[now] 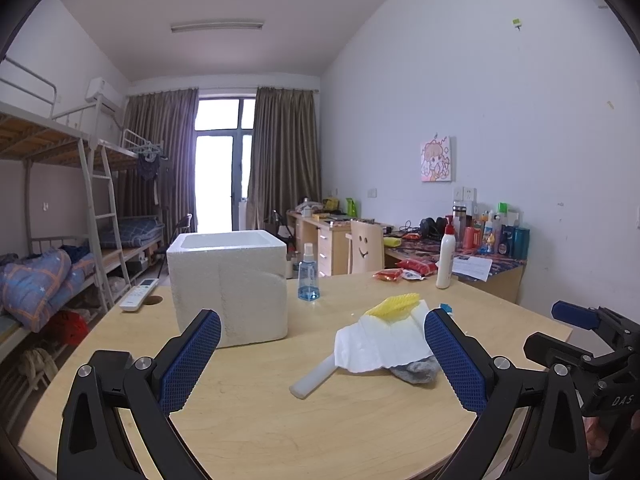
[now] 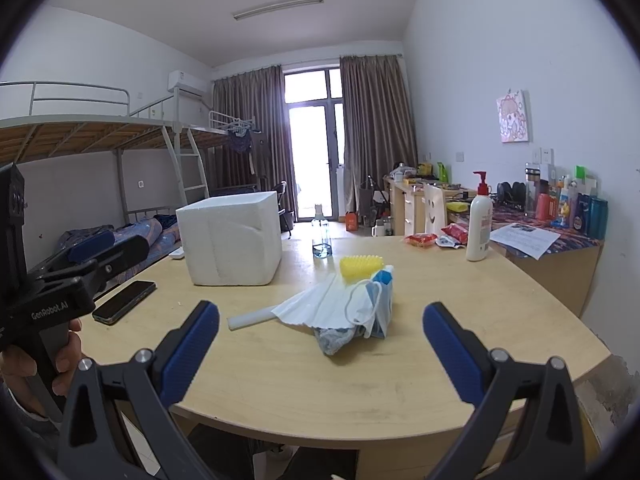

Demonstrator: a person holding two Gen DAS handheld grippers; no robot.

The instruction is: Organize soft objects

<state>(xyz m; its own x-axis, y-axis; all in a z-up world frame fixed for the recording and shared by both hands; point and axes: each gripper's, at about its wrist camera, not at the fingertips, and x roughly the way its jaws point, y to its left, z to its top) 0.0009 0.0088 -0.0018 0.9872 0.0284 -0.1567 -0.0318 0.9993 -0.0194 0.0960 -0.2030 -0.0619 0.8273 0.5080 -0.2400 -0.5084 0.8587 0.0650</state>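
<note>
from the left wrist, the left gripper (image 1: pixel 322 354) gaped wide and empty over the table (image 1: pixel 260 412), the soft pile (image 1: pixel 384 340) right of the foam box (image 1: pixel 228 284); from the right wrist, the right gripper (image 2: pixel 320 350) was spread wide too, holding nothing, the pile right of and nearer than the box

Ahead of me, white walls (image 1: pixel 500 80) meet a bright glass door (image 1: pixel 224 160) flanked by brown curtains (image 1: pixel 284 160). Metal bunk beds (image 1: pixel 60 200) line the left; a cluttered wooden desk (image 1: pixel 332 240) runs along the right wall, under a ceiling tube light (image 1: pixel 217 26).
</note>
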